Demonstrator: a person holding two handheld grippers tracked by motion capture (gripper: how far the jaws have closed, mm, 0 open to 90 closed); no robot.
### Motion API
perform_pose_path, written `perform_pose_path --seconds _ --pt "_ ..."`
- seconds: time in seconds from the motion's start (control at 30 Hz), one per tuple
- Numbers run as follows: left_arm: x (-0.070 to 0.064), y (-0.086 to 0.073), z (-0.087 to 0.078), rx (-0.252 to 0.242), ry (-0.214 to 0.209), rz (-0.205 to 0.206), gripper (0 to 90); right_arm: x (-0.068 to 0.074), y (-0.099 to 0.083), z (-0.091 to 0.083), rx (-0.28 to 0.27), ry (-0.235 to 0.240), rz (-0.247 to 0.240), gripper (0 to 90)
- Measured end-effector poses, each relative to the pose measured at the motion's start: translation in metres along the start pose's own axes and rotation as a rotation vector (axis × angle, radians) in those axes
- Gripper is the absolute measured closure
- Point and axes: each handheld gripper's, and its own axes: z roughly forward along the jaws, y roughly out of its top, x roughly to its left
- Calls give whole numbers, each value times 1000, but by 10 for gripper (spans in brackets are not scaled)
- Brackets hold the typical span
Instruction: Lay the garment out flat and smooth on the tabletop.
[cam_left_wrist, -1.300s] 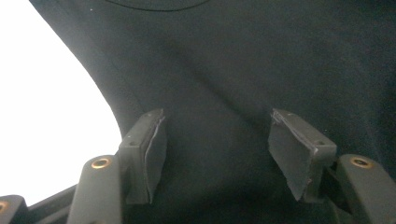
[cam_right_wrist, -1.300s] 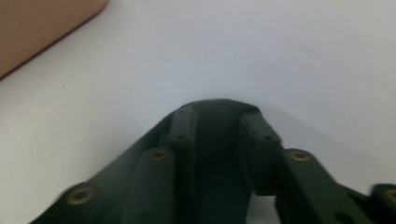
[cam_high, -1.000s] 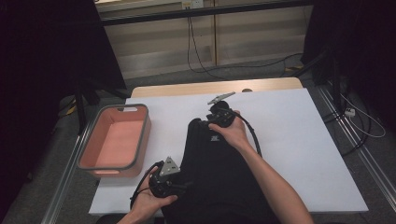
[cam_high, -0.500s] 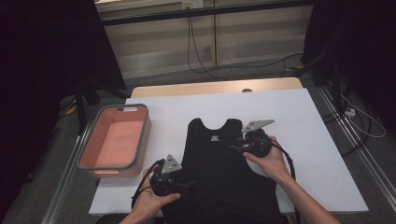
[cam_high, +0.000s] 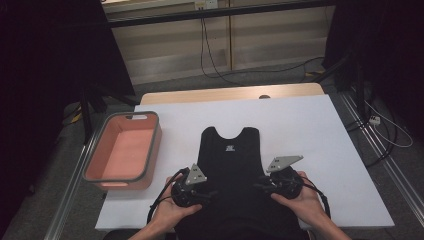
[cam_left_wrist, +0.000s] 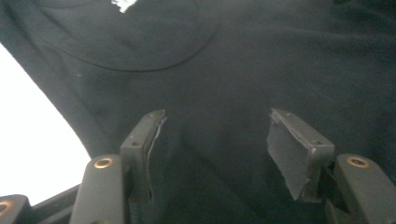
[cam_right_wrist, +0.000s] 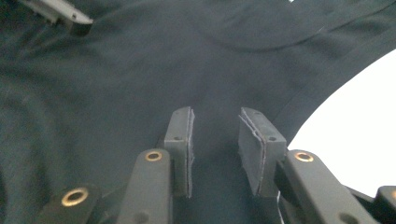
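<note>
1. A black sleeveless top lies flat on the white table, stretched from the middle of the table toward the near edge, where its hem hangs past the rim. Its neckline points to the far edge, and a small white label sits just below the collar.
2. The left gripper is held in the person's left hand at the garment's left side, close to the near edge. Its grey three-cornered plate stands up on top, and its jaws point inward onto the cloth.
3. In the left gripper view, the left gripper has its jaws spread wide, with dark fabric between and beneath them. Nothing is pinched. The bright table shows at the left of that view, past the curved armhole seam.
4. The right gripper is held in the right hand at the garment's right side, roughly level with the left one. Its jaws point inward too.
5. In the right gripper view, the right gripper shows a narrow gap between its pads, over the black cloth. Whether any fabric is caught in that gap cannot be told. White table shows at the right.
6. A pink bin with a grey rim stands at the table's left edge, well apart from the top.
7. Black cables trail from both grippers toward the near edge.
</note>
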Motion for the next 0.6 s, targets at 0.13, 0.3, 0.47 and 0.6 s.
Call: perform_pose_path --seconds 0.13,0.3,0.47,0.6 --pt "-8 -9 -4 12 -48 -2 476 8 -8 -3 1 11 -9 622" --pt "-18 -14 -2 35 -94 29 595 18 -17 0 53 16 -53 654" --pt "-19 -14 1 33 -96 26 698 23 -18 1 64 -20 -63 775" --pt "-15 -13 0 52 -100 17 886 24 -19 1 67 9 -31 900"
